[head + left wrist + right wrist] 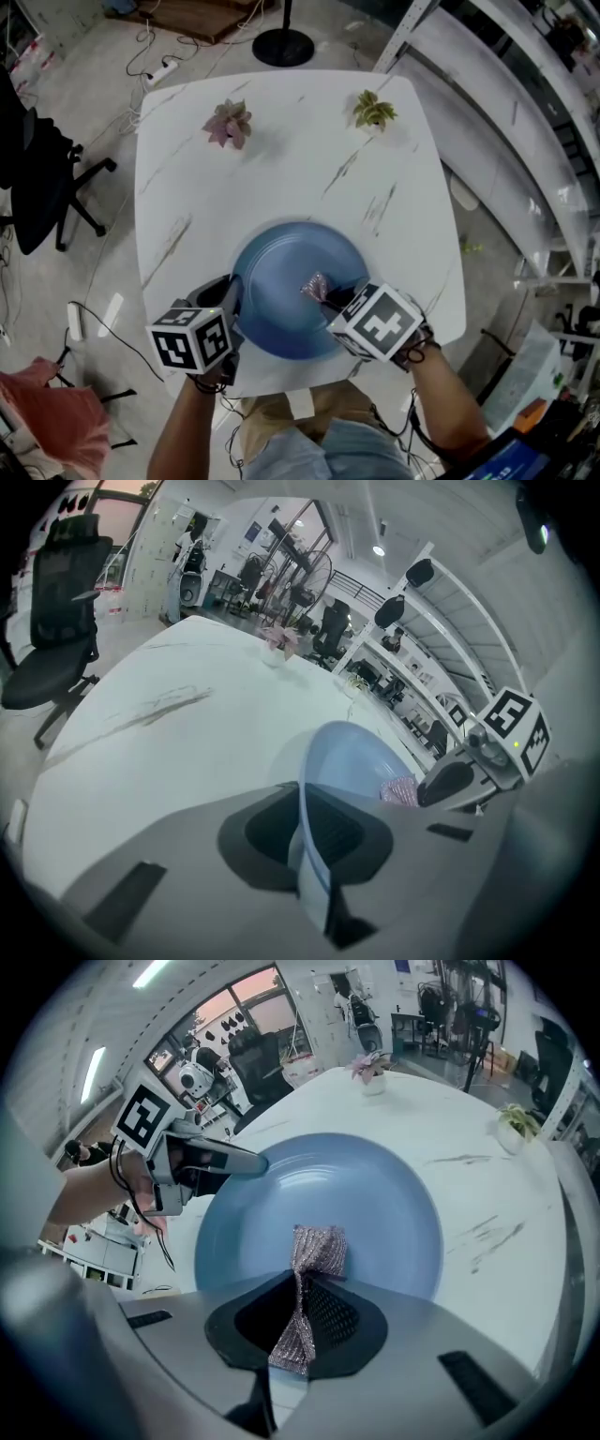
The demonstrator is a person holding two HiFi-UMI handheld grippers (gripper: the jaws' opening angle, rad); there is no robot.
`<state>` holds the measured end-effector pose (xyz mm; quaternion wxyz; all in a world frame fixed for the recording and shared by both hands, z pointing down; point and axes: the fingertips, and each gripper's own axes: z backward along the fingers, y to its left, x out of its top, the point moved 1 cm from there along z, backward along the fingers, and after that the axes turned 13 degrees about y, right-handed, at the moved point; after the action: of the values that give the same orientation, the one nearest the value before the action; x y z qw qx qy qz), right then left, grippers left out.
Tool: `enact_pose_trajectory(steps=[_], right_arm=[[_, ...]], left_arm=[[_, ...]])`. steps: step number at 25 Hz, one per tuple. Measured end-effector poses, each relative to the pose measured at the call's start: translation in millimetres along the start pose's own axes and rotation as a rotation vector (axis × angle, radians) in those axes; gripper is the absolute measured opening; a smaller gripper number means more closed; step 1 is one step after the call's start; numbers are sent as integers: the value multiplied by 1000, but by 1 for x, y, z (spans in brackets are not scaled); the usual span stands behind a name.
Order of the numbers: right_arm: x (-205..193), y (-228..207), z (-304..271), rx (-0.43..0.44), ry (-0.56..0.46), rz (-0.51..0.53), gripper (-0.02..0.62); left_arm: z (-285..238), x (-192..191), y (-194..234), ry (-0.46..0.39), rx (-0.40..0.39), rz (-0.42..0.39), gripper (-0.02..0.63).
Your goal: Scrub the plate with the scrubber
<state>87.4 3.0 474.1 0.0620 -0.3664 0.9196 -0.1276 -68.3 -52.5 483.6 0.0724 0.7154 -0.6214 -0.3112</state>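
Observation:
A blue plate (286,277) lies on the white marble table (281,169) near its front edge. My left gripper (232,302) is shut on the plate's left rim (305,827), which runs between its jaws in the left gripper view. My right gripper (330,295) is shut on a pinkish mesh scrubber (309,1279). The scrubber's free end (314,284) rests on the plate's inner face (319,1194), right of its middle. In the right gripper view the left gripper (253,1160) shows at the plate's far rim.
Two small potted plants stand at the table's far side, a pink one (229,123) and a green one (374,111). A black office chair (37,178) is on the floor to the left, and a lamp base (283,47) beyond the table. White shelving (525,122) runs along the right.

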Motion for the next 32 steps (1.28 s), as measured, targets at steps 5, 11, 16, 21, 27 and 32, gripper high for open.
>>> enact_pose_trajectory(steps=[5, 11, 16, 21, 27, 32], right_arm=[[7, -22, 6, -31, -1, -17, 49], [21, -46, 11, -59, 8, -23, 49], [41, -47, 11, -63, 22, 24, 49], [59, -41, 9, -57, 34, 72, 49], [77, -24, 3, -41, 57, 145, 49], [88, 2, -4, -19, 71, 224, 49]], left_arm=[[-1, 0, -1, 8, 1, -16, 15], [-1, 0, -2, 16, 0, -17, 15], [-1, 1, -2, 19, 6, -15, 15], [-1, 1, -3, 20, 8, -12, 16], [-1, 1, -3, 23, 7, -8, 15], [-2, 0, -3, 23, 7, -6, 15]])
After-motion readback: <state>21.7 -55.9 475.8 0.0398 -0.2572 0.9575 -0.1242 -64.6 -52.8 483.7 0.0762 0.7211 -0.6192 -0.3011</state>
